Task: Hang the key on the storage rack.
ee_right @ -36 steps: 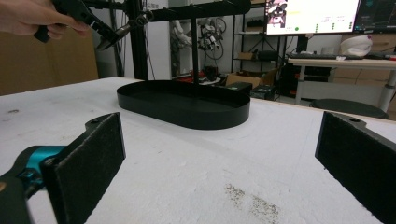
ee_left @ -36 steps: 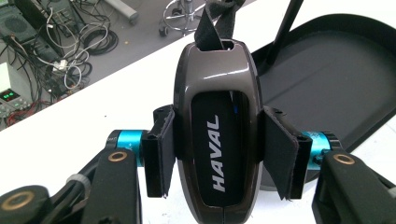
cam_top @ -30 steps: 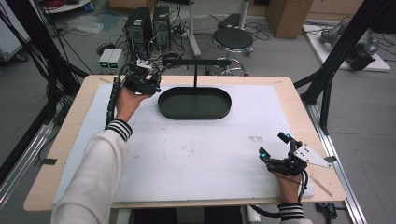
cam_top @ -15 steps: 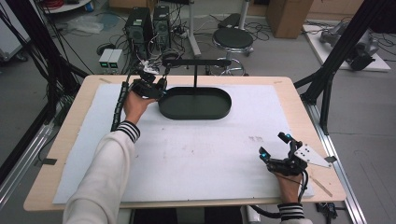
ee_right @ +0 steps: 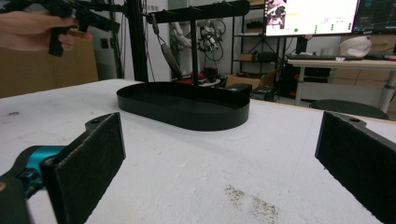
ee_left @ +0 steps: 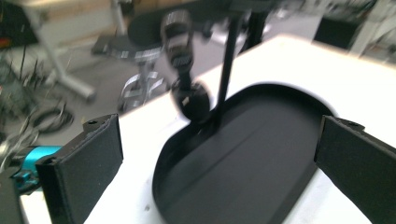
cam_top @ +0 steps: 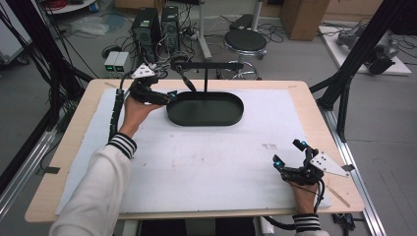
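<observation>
Opening my left gripper [cam_top: 169, 96] wide beside the tray [cam_top: 205, 109], nothing between its jaws: the hanging item [ee_left: 184, 70] on the stand [cam_top: 204, 78] is released. Right gripper [cam_top: 287, 152] rests wide, empty.

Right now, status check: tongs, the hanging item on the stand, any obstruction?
Left tongs just opened, nothing between them, at tray edge. Right tongs open, idle on white mat. Dark item hangs from stand. Nothing blocking.
</observation>
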Motion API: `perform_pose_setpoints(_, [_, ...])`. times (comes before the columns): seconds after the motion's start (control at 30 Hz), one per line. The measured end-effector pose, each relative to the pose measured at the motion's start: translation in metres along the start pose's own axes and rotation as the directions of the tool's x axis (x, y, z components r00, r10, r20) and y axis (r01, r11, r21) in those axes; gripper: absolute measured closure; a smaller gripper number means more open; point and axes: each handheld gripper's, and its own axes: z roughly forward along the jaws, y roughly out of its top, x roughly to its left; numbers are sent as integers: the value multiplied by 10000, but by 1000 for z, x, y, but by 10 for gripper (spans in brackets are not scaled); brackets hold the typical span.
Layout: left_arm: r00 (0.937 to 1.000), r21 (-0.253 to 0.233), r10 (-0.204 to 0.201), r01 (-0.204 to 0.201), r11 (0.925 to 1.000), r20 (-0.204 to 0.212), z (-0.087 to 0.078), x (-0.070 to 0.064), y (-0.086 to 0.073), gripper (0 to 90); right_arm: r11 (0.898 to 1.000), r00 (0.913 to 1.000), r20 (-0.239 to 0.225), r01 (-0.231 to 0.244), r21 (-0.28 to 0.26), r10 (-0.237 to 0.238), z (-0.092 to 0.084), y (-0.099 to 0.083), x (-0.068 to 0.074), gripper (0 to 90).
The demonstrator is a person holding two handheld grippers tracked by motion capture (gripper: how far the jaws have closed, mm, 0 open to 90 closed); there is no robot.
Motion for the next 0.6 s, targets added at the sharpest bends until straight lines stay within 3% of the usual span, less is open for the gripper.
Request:
perform_pose_setpoints(0.27, [9990,-977,454,-446,9942,56,-56,-8,-12,17,9999,9999,25,140,12,-140,0,0,0,4])
perform_pose_setpoints(0.47, [9987,-1723,511,-491,9838,72,-99,-14,-42,17,9998,9998,10,204,-35,-204,0,0,-1,5])
perform_pose_setpoints(0.6, [9988,-1885,483,-483,9809,-47,-118,-17,-67,17,9998,9998,21,191,-27,-191,0,0,0,5])
